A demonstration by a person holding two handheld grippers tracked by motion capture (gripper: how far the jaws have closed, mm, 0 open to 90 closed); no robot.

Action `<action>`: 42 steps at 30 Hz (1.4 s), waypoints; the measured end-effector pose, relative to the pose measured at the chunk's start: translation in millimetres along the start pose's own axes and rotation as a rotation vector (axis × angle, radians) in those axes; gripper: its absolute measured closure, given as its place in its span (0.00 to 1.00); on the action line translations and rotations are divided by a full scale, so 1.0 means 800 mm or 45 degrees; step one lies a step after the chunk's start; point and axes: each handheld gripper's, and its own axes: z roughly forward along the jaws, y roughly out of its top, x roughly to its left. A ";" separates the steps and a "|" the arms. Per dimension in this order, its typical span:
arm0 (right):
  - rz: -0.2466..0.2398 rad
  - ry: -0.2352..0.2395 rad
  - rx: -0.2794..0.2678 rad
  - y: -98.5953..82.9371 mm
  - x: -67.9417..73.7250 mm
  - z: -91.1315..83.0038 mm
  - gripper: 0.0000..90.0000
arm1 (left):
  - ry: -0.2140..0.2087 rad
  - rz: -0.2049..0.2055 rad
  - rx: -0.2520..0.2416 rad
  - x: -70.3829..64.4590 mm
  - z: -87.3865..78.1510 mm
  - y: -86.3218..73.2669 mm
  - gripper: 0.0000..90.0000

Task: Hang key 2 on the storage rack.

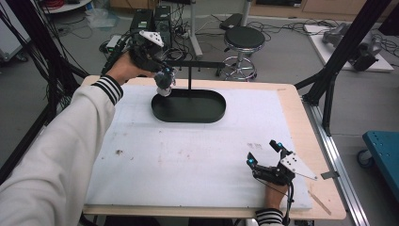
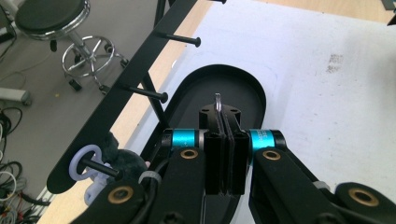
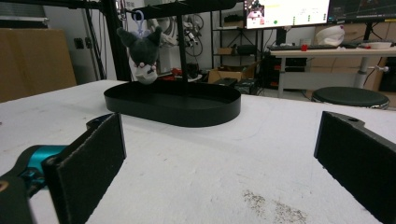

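Note:
A small dark plush toy [image 1: 164,82] hangs by a lavender ring [image 2: 84,161] from the end peg of a black rack bar [image 1: 197,63] over a black oval tray [image 1: 188,115]. My left gripper [image 1: 163,70] is up at the bar right beside the toy. In the left gripper view its jaws are pressed shut [image 2: 225,126] over the tray [image 2: 254,88], apart from the toy [image 2: 119,156]; a thin silvery sliver pokes up at their tips. My right gripper [image 1: 264,152] rests open near the table's front right. Its view [image 3: 219,158] faces the toy [image 3: 142,53] and tray [image 3: 173,114].
A white mat [image 1: 188,155] covers the wooden table. Two bare pegs [image 2: 180,39] stick out of the bar. A round stool [image 1: 242,40] stands behind the table, black frame posts [image 1: 329,80] rise at the right, and a blue cart [image 1: 383,150] sits beyond the right edge.

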 end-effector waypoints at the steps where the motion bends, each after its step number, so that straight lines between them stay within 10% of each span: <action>1: 0.001 -0.002 0.000 0.000 0.000 0.000 0.01 | 0.003 0.002 -0.002 0.001 0.000 0.002 0.98; 42: 0.008 -0.003 0.004 0.000 0.000 0.000 0.01 | 0.014 -0.011 0.155 0.022 0.049 0.022 0.98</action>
